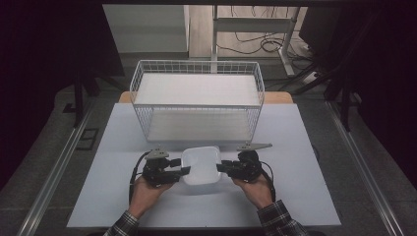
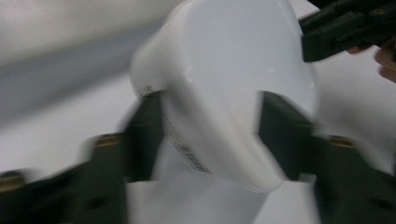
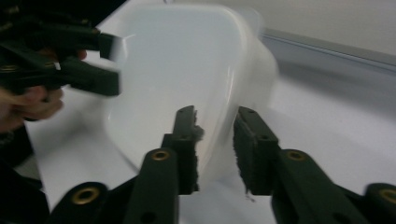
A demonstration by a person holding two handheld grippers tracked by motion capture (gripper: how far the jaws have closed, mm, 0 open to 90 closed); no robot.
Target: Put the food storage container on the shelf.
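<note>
In the lower middle of the high view, a white plastic tub (image 1: 201,165) sat on the pale bench (image 1: 305,196), just in front of a white wire basket (image 1: 196,98). The left tool (image 1: 183,170) met its left rim and the right tool (image 1: 220,168) its right rim. Each tool's jaws straddled the tub's wall, apparently clamped on it, though motion blur left the left contact uncertain.

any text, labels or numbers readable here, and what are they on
Nothing can be read.
The white plastic container carries two small printed stickers on its side wall in the left gripper view, one near the rim corner and one lower down: both too blurred and small to read.
The white wire basket and the table show no print.
</note>
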